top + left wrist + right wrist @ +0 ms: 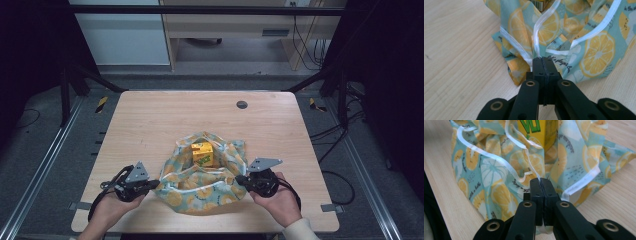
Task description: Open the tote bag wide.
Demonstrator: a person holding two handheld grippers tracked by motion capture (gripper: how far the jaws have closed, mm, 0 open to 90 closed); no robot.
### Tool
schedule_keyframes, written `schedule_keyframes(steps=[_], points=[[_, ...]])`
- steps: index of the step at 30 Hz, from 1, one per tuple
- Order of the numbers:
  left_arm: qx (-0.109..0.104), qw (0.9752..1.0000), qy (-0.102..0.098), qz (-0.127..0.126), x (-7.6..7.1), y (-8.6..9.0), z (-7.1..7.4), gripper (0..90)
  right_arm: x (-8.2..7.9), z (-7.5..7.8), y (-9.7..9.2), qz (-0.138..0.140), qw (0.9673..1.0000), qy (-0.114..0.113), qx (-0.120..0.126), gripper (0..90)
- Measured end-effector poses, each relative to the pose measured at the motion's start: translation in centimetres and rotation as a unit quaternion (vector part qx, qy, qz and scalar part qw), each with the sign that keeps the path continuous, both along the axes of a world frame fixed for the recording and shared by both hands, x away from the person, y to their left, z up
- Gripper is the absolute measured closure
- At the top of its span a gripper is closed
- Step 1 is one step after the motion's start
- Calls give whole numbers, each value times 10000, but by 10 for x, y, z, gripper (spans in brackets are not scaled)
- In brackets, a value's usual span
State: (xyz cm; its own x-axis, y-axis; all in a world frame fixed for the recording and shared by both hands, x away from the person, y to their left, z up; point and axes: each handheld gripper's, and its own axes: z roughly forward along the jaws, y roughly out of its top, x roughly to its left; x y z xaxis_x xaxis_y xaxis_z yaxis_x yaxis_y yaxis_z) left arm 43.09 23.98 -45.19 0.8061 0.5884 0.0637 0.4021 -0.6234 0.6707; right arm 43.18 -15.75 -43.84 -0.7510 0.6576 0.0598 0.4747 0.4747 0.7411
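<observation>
— Where's the cloth?

— The lemon-print cloth (202, 187) lies near the table's (150, 120) near edge, a yellow carton (202, 154) on it.

— Your jaws?

— My left gripper (150, 185) pinches its left edge, my right gripper (243, 180) its right edge.

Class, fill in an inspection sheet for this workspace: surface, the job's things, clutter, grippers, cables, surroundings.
Surface: light wooden table, small dark round plug near its far edge.
Job's things: teal lemon-print cloth with white hem, bunched around an upright yellow carton.
Clutter: nothing seen.
Grippers: left gripper shut on the cloth's hem; right gripper shut on the opposite edge.
Cables: black gripper cable by the left hand; floor cables right of the table.
Surroundings: grey floor, dark frame posts, pale wooden furniture behind.
</observation>
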Motion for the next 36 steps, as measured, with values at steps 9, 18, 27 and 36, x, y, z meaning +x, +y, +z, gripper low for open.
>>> schedule_keyframes(steps=[9, 18, 27, 36], points=[[131, 9999, 35, 0, 1, -4, -9, 900, 4, -6, -3, -66, 9999, 137, -44, 851], [53, 10000, -1, 23, 1, -2, -8, 897, 21, 29, 7, -133, 9992, -371, 30, 509], [22, 10000, -52, 37, 2, 0, -5, 881, 61, 28, 35, -249, 9987, -316, -302, 393], [-18, 9999, -112, 63, 4, 1, -2, 876, 93, 28, 49, -343, 9987, -250, -282, 869]])
